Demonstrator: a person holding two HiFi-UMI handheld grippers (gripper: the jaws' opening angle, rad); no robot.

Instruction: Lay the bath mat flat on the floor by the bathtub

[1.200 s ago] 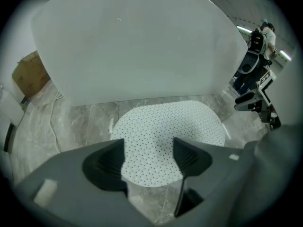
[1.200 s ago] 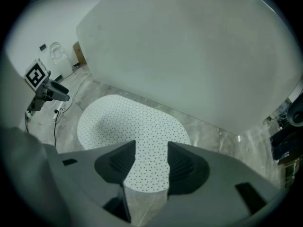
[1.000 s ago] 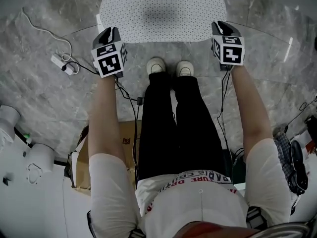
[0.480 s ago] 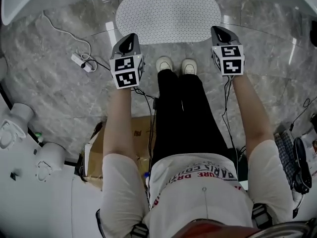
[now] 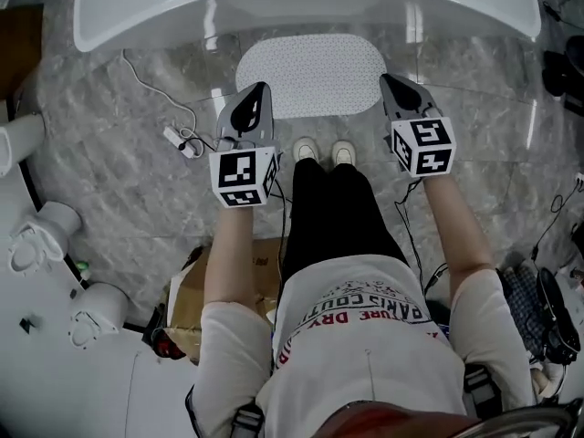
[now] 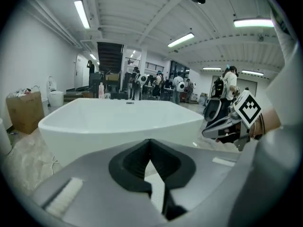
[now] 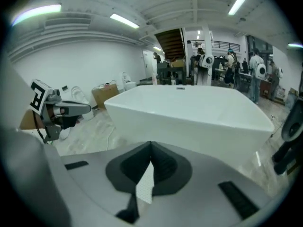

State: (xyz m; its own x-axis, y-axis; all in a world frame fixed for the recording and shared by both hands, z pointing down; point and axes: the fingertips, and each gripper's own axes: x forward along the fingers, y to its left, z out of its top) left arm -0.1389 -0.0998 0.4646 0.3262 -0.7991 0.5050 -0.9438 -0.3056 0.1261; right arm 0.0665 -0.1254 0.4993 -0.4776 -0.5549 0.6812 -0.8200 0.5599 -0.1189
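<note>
The white dotted bath mat (image 5: 310,73) lies flat on the marble floor, right in front of the white bathtub (image 5: 301,7). Both grippers are held up in the air above the mat's near corners, and neither touches it. My left gripper (image 5: 257,91) is shut and holds nothing. My right gripper (image 5: 387,81) is shut and empty too. In the left gripper view the jaws (image 6: 150,143) meet in front of the bathtub (image 6: 118,122), with a sliver of the mat (image 6: 156,186) below them. The right gripper view shows the same shut jaws (image 7: 150,146) before the bathtub (image 7: 189,112).
The person's white shoes (image 5: 319,150) stand at the mat's near edge. A power strip with a cable (image 5: 178,138) lies on the floor at the left. A cardboard box (image 5: 196,290) sits behind the left arm. White fixtures (image 5: 36,235) stand at the far left. People work beyond the tub.
Both grippers have come up and back from the mat's near corners. The head view has pulled back, so the bathtub now shows. The mat has stayed flat.
</note>
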